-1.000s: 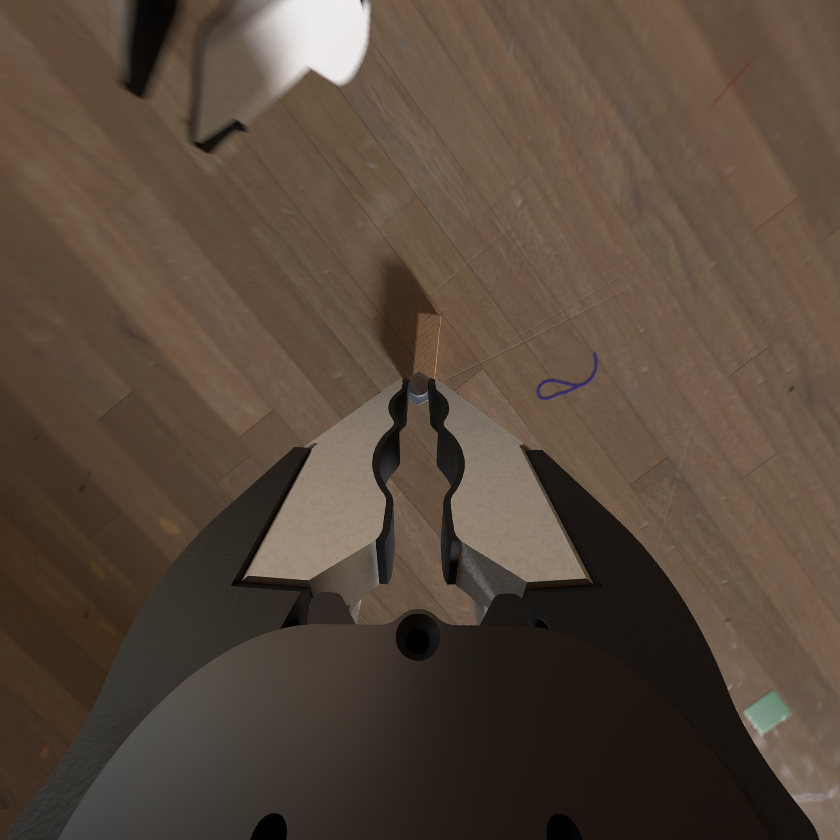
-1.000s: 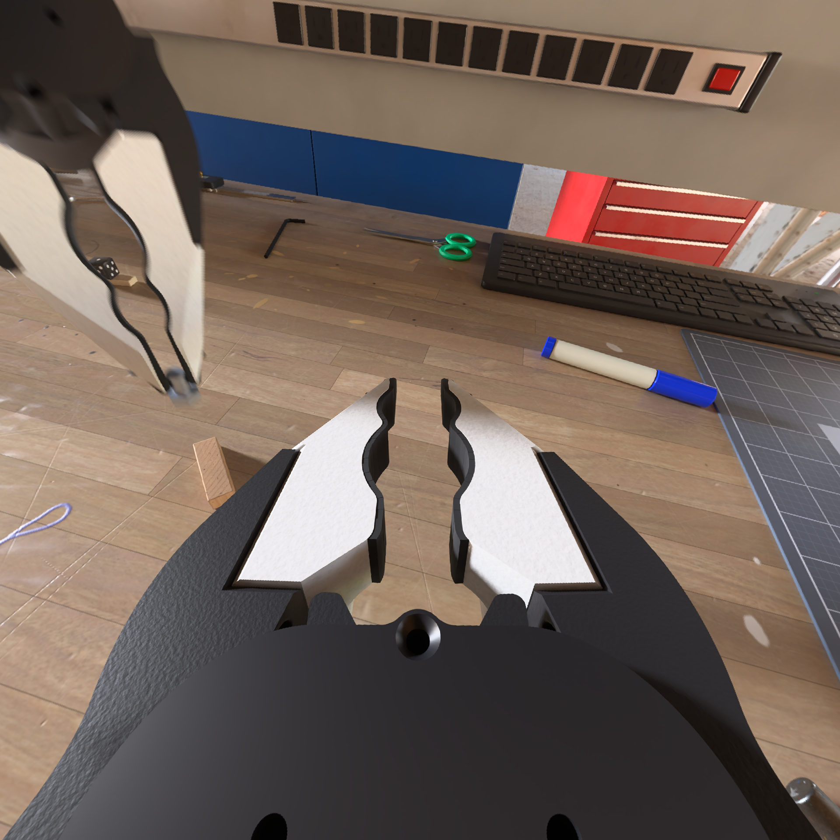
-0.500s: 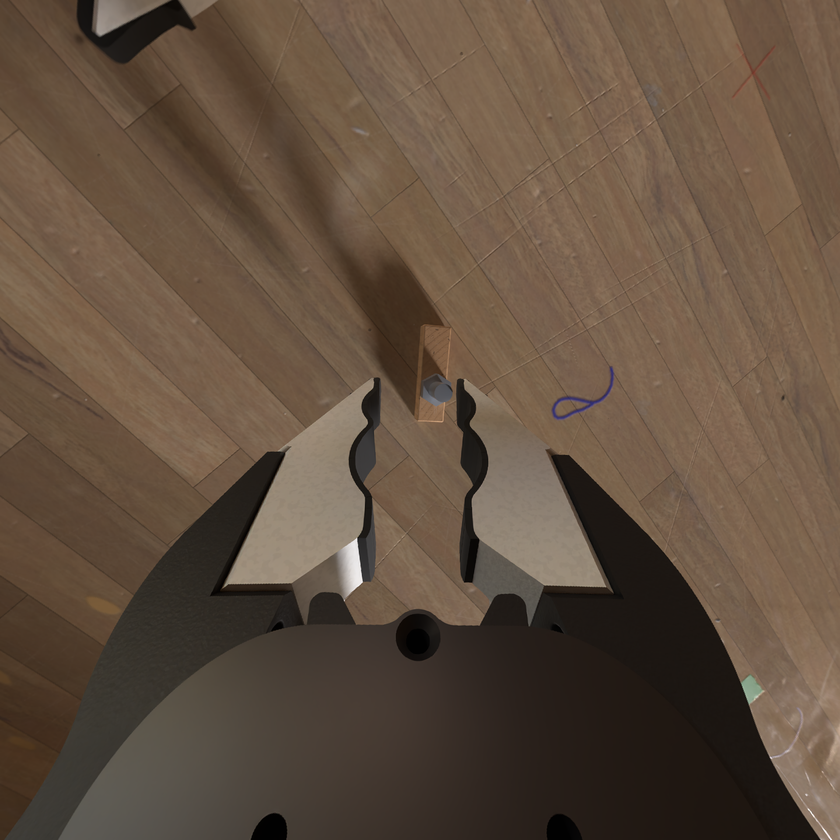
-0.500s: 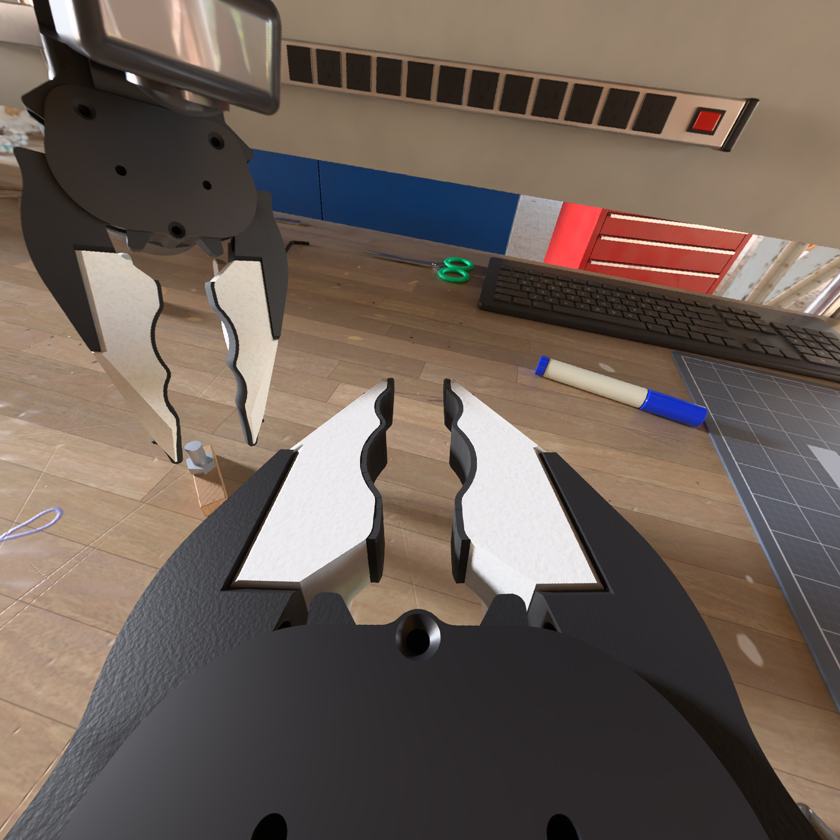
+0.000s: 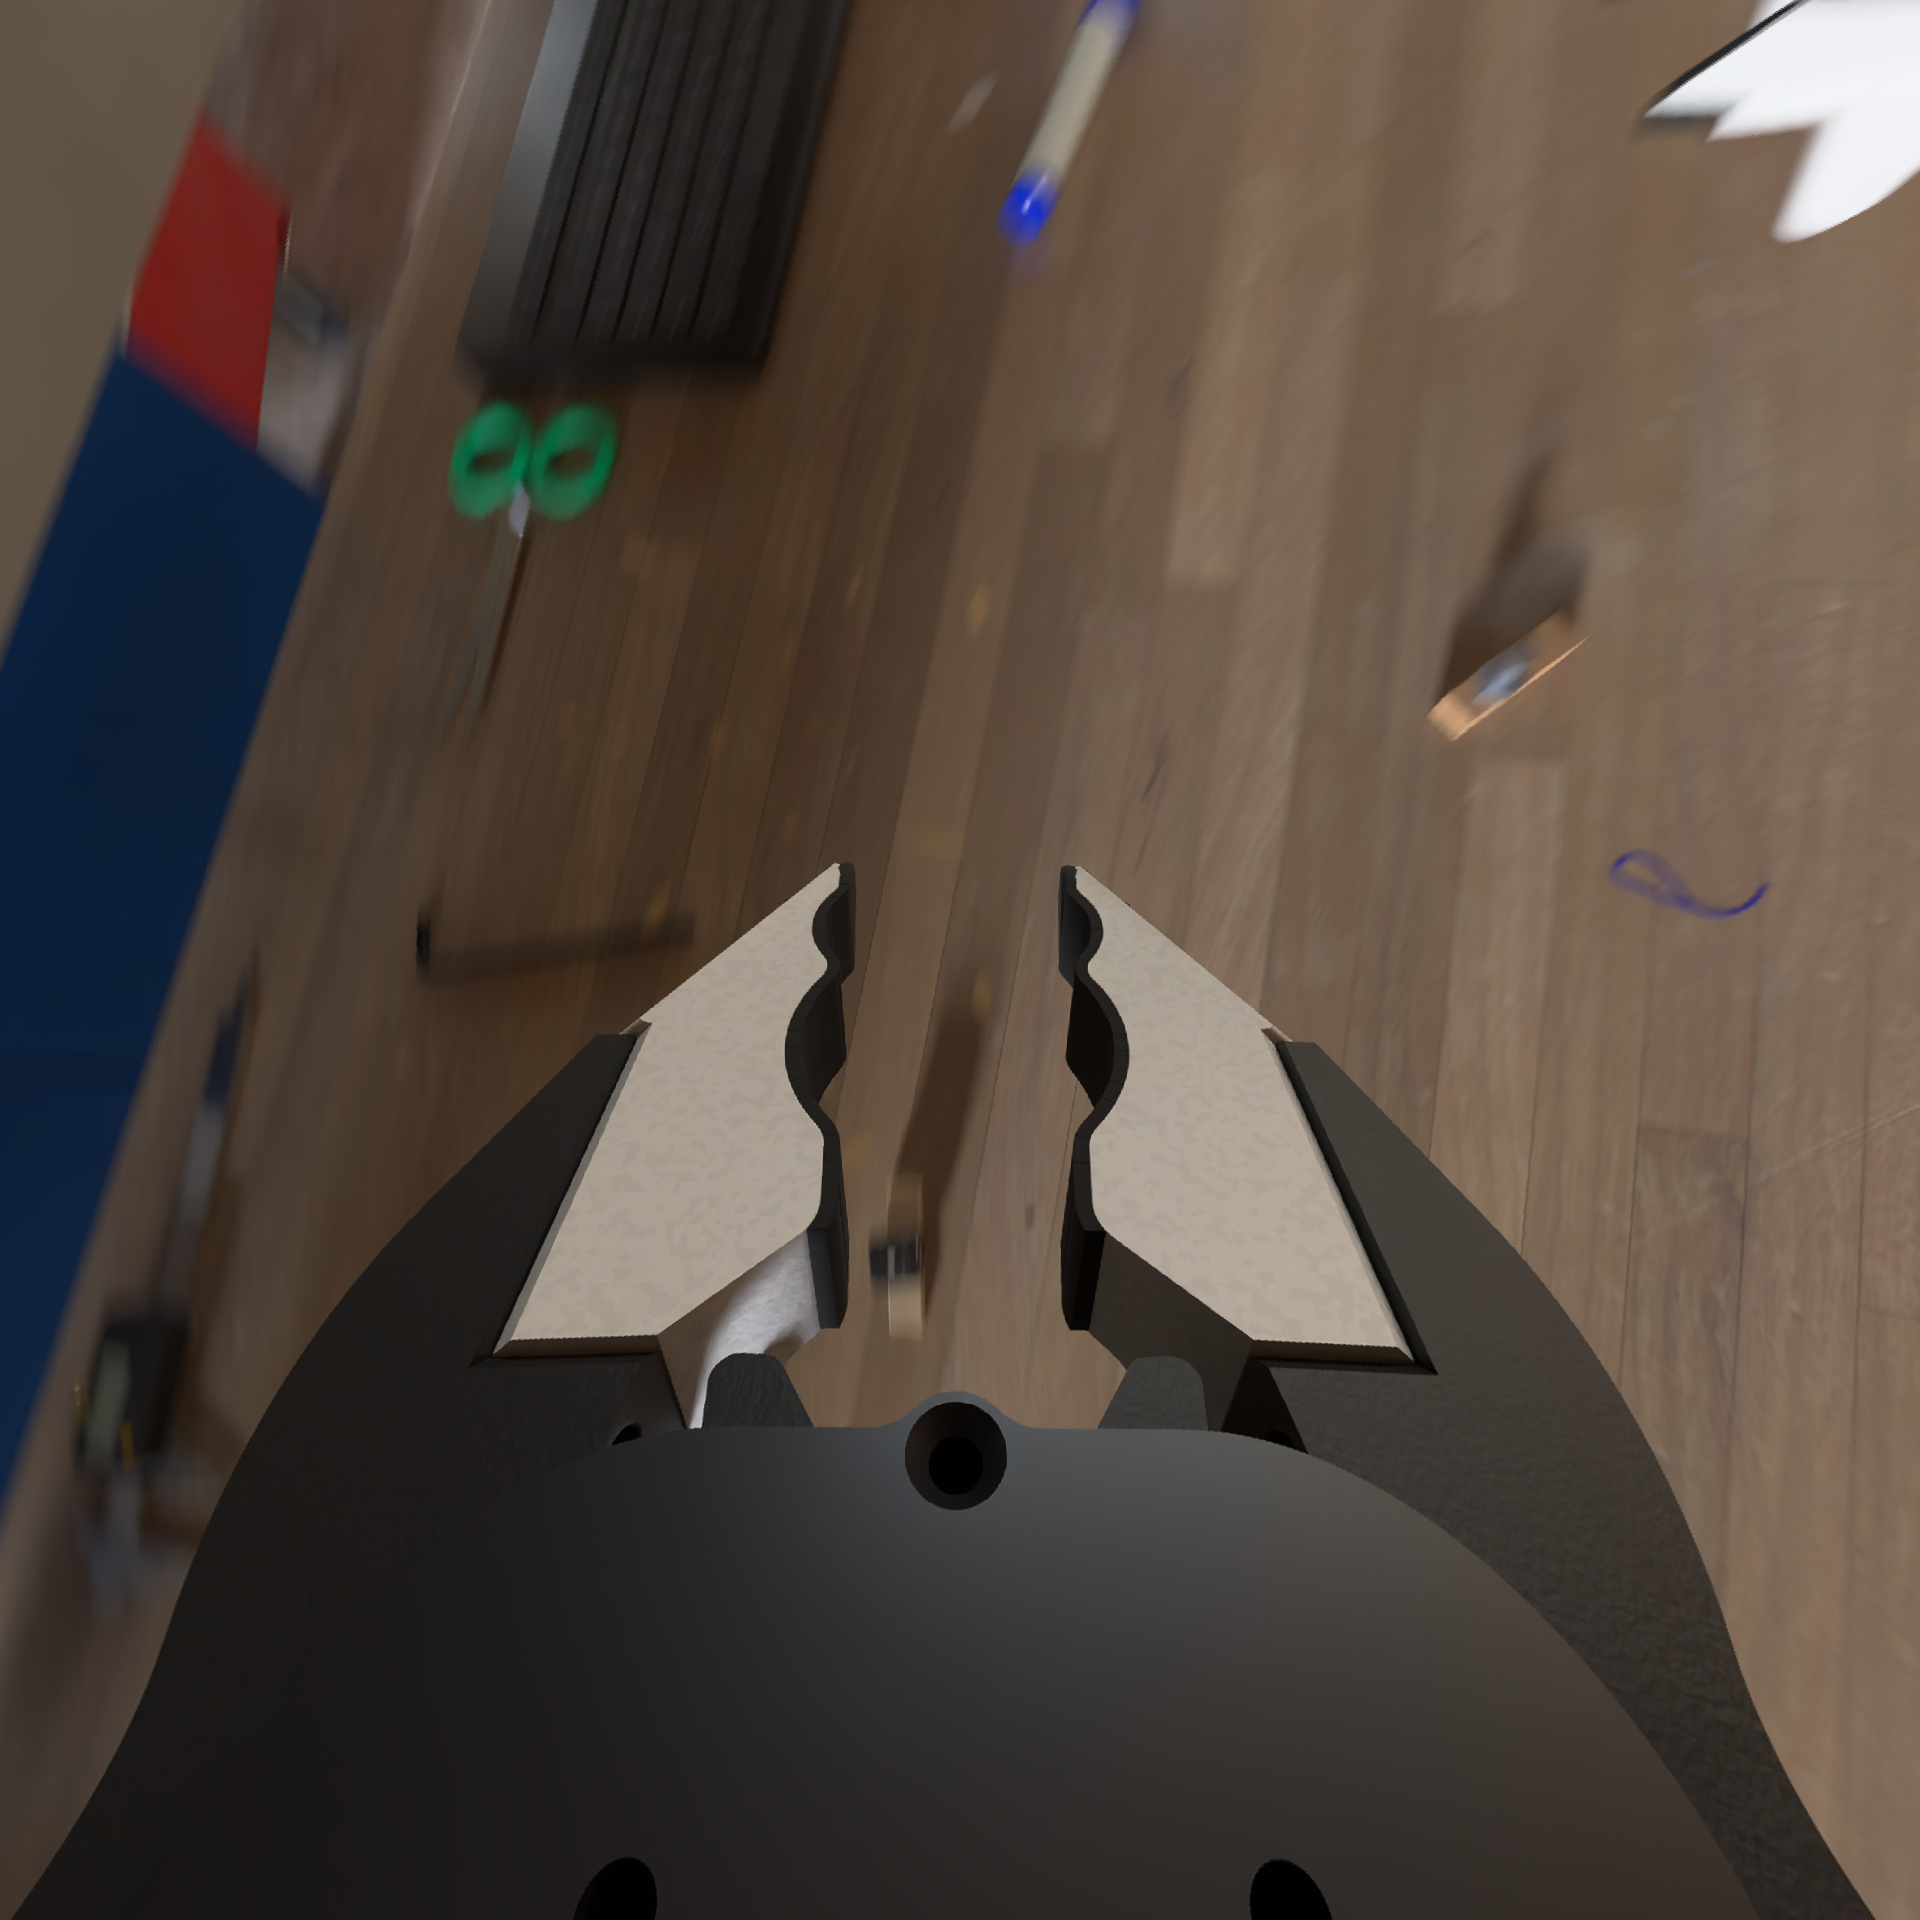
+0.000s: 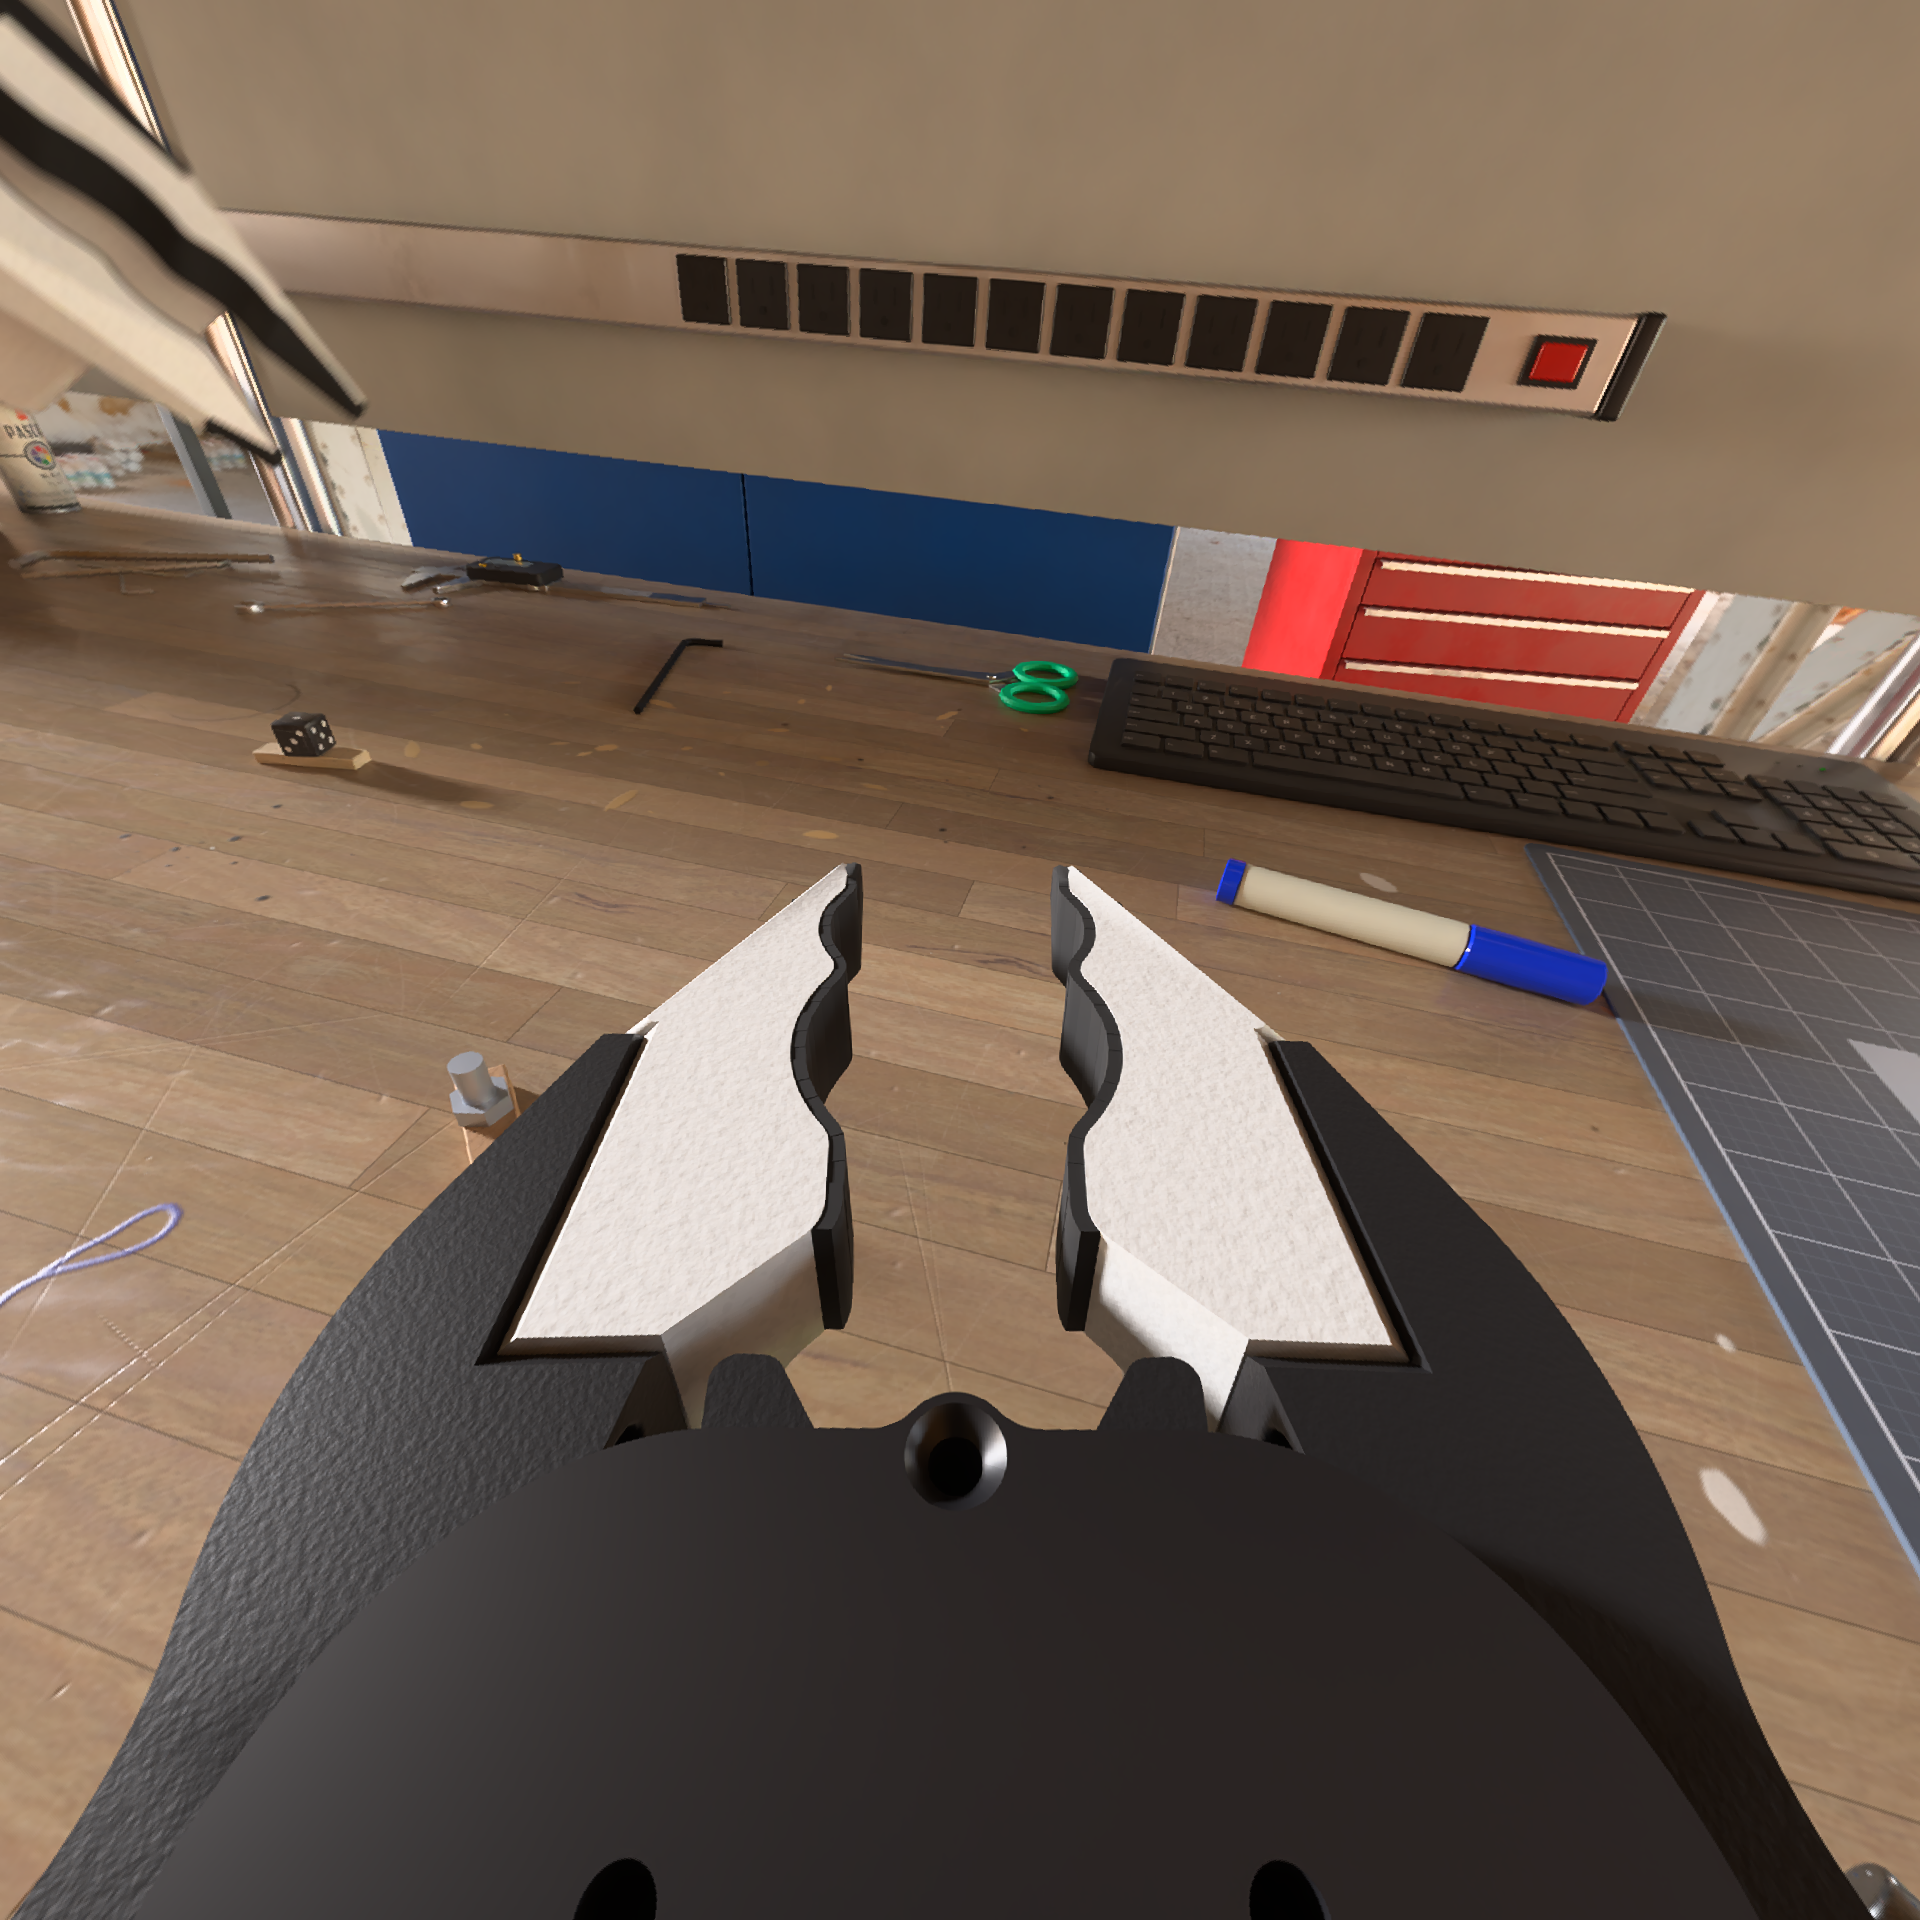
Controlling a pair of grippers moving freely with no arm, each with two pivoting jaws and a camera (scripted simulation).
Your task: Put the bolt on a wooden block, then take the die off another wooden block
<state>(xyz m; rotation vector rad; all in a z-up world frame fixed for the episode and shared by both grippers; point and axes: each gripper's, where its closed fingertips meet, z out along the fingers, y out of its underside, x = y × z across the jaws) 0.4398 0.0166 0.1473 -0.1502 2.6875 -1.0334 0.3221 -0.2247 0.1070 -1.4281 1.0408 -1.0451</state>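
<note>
The grey bolt [image 6: 473,1086] stands upright on a small wooden block [image 6: 490,1135] just left of my right gripper [image 6: 956,883], which is open and empty above the table. The bolt on its block also shows in the left wrist view [image 5: 1504,675], blurred, at the right. A black die [image 6: 303,732] sits on a thin wooden block [image 6: 312,758] at the far left. My left gripper [image 5: 956,883] is open and empty, with a dark blurred die [image 5: 896,1259] on wood between its fingers, far below. The left gripper [image 6: 317,426] hangs high at the upper left of the right wrist view.
A black keyboard [image 6: 1455,748], a blue-capped marker [image 6: 1403,930], green-handled scissors [image 6: 1039,686] and a black hex key [image 6: 665,670] lie across the back. A grey cutting mat [image 6: 1766,1039] is at the right. A blue thread loop [image 6: 94,1252] lies at the left.
My left gripper opened and left the bolt standing on the block, then rose and swung away fast toward the die. My right gripper's jaws spread wider.
</note>
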